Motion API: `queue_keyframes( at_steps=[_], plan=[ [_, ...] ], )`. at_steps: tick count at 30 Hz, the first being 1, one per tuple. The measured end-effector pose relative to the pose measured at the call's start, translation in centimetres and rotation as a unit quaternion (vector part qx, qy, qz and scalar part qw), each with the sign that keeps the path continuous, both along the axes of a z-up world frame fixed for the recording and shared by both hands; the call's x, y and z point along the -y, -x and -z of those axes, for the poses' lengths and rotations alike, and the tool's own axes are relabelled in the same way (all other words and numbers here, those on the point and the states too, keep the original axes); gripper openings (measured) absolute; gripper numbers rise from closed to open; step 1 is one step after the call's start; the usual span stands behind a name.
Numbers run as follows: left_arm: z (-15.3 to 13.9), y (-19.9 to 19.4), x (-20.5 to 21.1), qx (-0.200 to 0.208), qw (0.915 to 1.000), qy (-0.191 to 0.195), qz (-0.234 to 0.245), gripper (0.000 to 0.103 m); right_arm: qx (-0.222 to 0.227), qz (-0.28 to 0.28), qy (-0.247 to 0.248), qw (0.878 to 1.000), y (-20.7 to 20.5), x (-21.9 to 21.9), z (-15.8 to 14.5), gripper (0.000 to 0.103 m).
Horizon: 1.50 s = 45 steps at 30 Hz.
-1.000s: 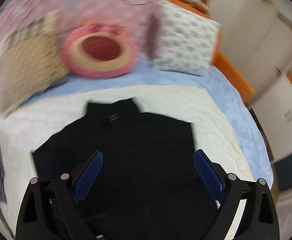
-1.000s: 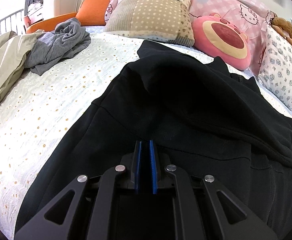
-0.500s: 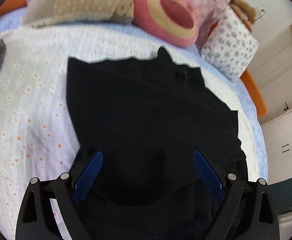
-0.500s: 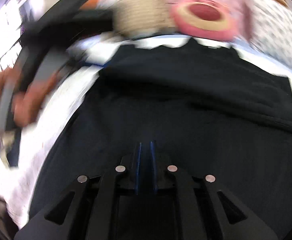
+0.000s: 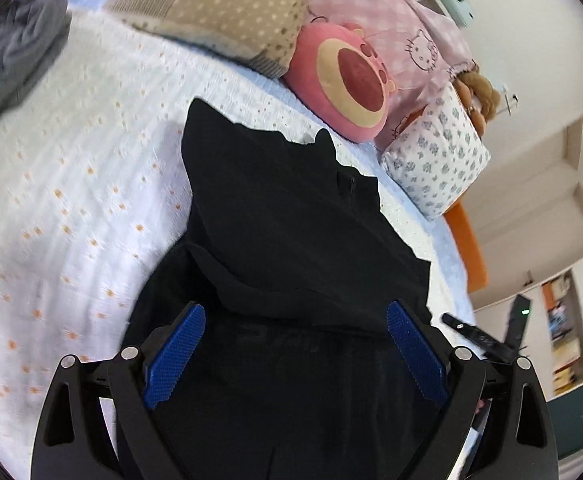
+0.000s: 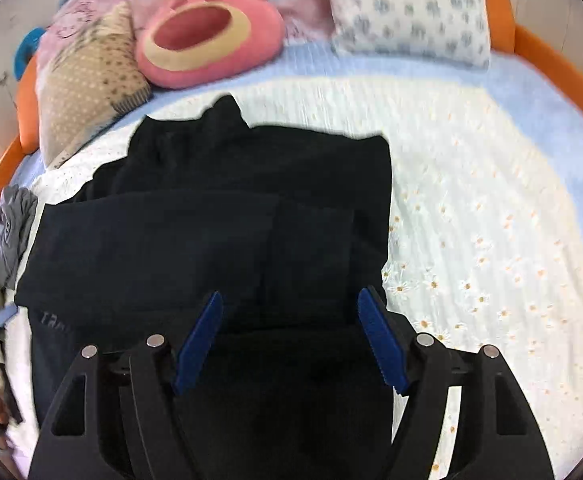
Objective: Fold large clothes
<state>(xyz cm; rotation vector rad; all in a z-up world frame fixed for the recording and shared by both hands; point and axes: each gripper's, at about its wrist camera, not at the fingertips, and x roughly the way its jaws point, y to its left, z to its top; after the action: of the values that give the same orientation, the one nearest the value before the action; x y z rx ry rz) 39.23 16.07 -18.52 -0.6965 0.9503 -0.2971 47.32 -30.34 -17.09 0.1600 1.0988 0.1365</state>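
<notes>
A large black garment (image 5: 291, 240) lies partly folded on the white flowered bedspread (image 5: 71, 200); a folded layer lies across its upper part. It also shows in the right wrist view (image 6: 231, 220), with a sleeve or panel laid over the body. My left gripper (image 5: 295, 344) is open and empty, hovering over the garment's lower part. My right gripper (image 6: 289, 336) is open and empty, above the garment's near edge. The black fabric hides fold details.
Pillows line the bed head: a beige dotted one (image 5: 219, 12), a pink round plush (image 5: 351, 88), a white flowered one (image 5: 439, 160). A grey garment (image 5: 11, 52) lies at the left. The orange bed frame (image 6: 551, 60) edges the mattress. The other hand-held gripper shows at the right (image 5: 479, 340).
My right gripper has opened from shut, let go of the garment and swung to the right side. My left gripper stayed open and shifted over the garment.
</notes>
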Motion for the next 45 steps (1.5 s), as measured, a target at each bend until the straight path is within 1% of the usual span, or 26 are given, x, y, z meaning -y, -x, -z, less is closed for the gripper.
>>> queue_keyframes(
  at_steps=[2, 3, 6, 7, 9, 11, 12, 13, 14, 15, 18, 20, 22, 24, 27, 28, 30, 32, 34, 35, 36, 37, 39, 41, 44, 45],
  plan=[
    [0.6, -0.1, 0.0, 0.002, 0.9996, 0.026, -0.005, 0.094, -0.030, 0.007, -0.016, 0.999, -1.3, 0.3, 1.5, 0.069],
    [0.8, -0.1, 0.0, 0.005, 0.9992, 0.039, -0.008, 0.094, -0.038, 0.007, -0.018, 0.999, -1.8, 0.2, 2.1, 0.069],
    [1.0, -0.2, -0.2, 0.014, 0.9982, 0.053, -0.023, 0.094, -0.055, 0.000, -0.041, 0.998, -2.8, -0.3, 3.3, 0.070],
    [1.2, -0.4, -0.3, 0.012, 0.9978, 0.059, -0.028, 0.094, -0.056, 0.003, -0.037, 0.998, -2.8, -0.6, 3.4, 0.070],
    [1.4, -0.6, -0.7, 0.012, 0.9966, 0.072, -0.038, 0.094, -0.061, 0.005, -0.033, 0.998, -2.9, -1.0, 3.7, 0.062],
    [1.3, -0.4, -1.4, 0.017, 0.9954, 0.064, -0.069, 0.094, -0.064, 0.013, -0.006, 0.998, -2.9, -1.4, 4.1, 0.035],
    [1.1, -0.2, -1.6, 0.024, 0.9948, 0.055, -0.083, 0.094, -0.064, 0.015, 0.007, 0.998, -2.7, -1.4, 4.0, 0.031],
    [0.9, -0.1, -1.7, 0.028, 0.9944, 0.050, -0.089, 0.094, -0.063, 0.014, 0.016, 0.998, -2.5, -1.5, 3.8, 0.021],
    [0.8, -0.1, -1.7, 0.030, 0.9941, 0.043, -0.095, 0.094, -0.059, 0.012, 0.021, 0.998, -2.3, -1.5, 3.5, 0.016],
    [0.7, -0.1, -1.8, 0.031, 0.9939, 0.036, -0.099, 0.094, -0.053, 0.008, 0.024, 0.998, -2.1, -1.5, 3.1, 0.013],
    [0.7, -0.4, -2.1, 0.026, 0.9940, 0.034, -0.101, 0.094, -0.027, 0.004, 0.032, 0.999, -1.7, -1.4, 1.1, 0.011],
    [1.0, -0.6, -2.2, 0.022, 0.9932, 0.054, -0.101, 0.094, 0.005, -0.004, 0.041, 0.999, -1.4, -1.6, -1.1, 0.008],
    [0.9, -0.3, -1.8, 0.026, 0.9927, 0.064, -0.099, 0.094, 0.030, -0.006, 0.046, 0.998, -1.5, -1.8, -3.1, 0.007],
    [0.5, 0.4, -1.0, 0.037, 0.9923, 0.073, -0.093, 0.094, 0.052, -0.003, 0.038, 0.998, -1.7, -1.7, -5.2, 0.007],
    [0.2, 1.1, 1.3, 0.044, 0.9943, 0.077, -0.059, 0.094, 0.086, -0.004, 0.039, 0.995, -1.8, -1.9, -8.2, 0.007],
    [0.2, 1.0, 2.3, 0.042, 0.9952, 0.074, -0.048, 0.094, 0.094, -0.004, 0.040, 0.995, -1.8, -2.1, -9.1, 0.007],
    [0.4, 0.6, 3.4, 0.039, 0.9954, 0.081, -0.033, 0.094, 0.107, -0.007, 0.044, 0.993, -1.8, -2.4, -10.8, 0.006],
    [0.8, -0.4, 4.4, 0.034, 0.9967, 0.068, -0.029, 0.094, 0.129, -0.006, 0.065, 0.989, -1.3, -2.7, -12.8, 0.000],
    [1.5, -1.4, 4.6, 0.030, 0.9974, 0.052, -0.040, 0.094, 0.145, -0.004, 0.074, 0.987, -0.9, -2.8, -14.2, 0.000],
    [1.8, -1.9, 4.4, 0.025, 0.9976, 0.044, -0.046, 0.094, 0.144, -0.004, 0.068, 0.987, -0.8, -2.5, -14.6, 0.000],
    [2.1, -2.4, 4.2, 0.019, 0.9978, 0.035, -0.054, 0.094, 0.141, -0.005, 0.068, 0.988, -0.8, -2.6, -14.6, 0.000],
    [2.6, -2.9, 3.8, 0.010, 0.9976, 0.028, -0.063, 0.094, 0.138, -0.010, 0.082, 0.987, -0.8, -2.8, -14.3, 0.000],
    [3.6, -3.0, 2.7, -0.006, 0.9958, 0.044, -0.080, 0.094, 0.124, -0.031, 0.110, 0.986, -1.1, -3.5, -12.9, 0.001],
    [4.1, -2.5, 2.0, -0.006, 0.9949, 0.051, -0.087, 0.094, 0.105, -0.045, 0.109, 0.988, -1.5, -3.9, -10.8, 0.003],
    [4.1, -2.0, 2.1, 0.000, 0.9969, 0.003, -0.079, 0.094, 0.063, -0.051, 0.103, 0.991, -2.4, -4.2, -7.1, 0.004],
    [4.1, -2.1, 2.1, 0.002, 0.9970, -0.004, -0.077, 0.094, 0.040, -0.053, 0.106, 0.992, -2.9, -4.2, -5.3, 0.004]
  ],
)
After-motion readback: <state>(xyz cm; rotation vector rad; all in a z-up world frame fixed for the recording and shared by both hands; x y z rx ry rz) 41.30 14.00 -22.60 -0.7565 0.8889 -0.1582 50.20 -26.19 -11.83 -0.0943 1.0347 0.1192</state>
